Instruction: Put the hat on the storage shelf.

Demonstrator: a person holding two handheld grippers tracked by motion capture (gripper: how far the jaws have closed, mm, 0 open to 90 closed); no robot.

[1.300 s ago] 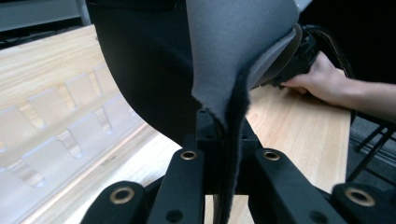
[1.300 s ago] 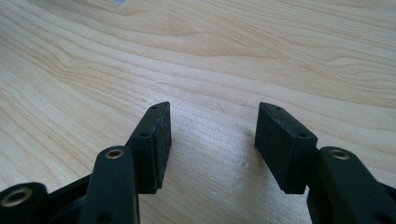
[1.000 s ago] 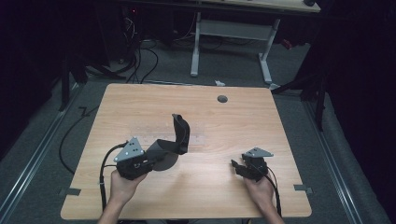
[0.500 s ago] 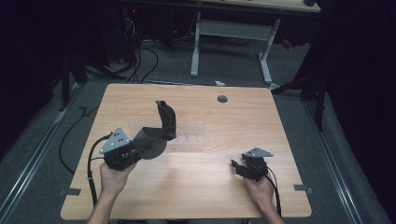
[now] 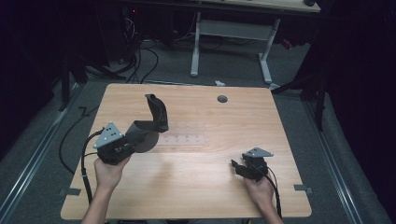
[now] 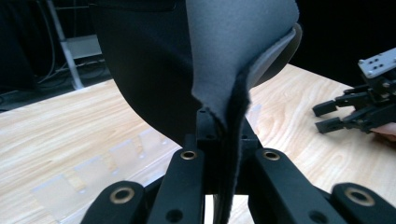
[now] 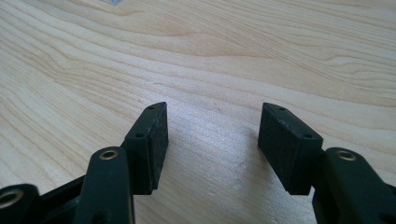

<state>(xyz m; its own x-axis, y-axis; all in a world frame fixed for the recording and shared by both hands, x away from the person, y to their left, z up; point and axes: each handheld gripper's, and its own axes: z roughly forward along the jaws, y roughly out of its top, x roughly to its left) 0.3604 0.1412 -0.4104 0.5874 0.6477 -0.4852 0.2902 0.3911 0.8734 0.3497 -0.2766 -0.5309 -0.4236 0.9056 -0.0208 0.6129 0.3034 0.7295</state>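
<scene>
The left gripper (image 5: 122, 145) pinches the edge of a floppy black round pad with a grey underside (image 5: 150, 125), and holds it up off the light wooden table (image 5: 201, 186) with one flap curling up above. It sits on the near left part of the table, on the other side from the right gripper (image 5: 239, 168), whose jaws are spread wide with nothing between them. I can read no words or labels on the pad or the grippers.

Black tools (image 5: 122, 148), grey plates, seemingly matte
</scene>
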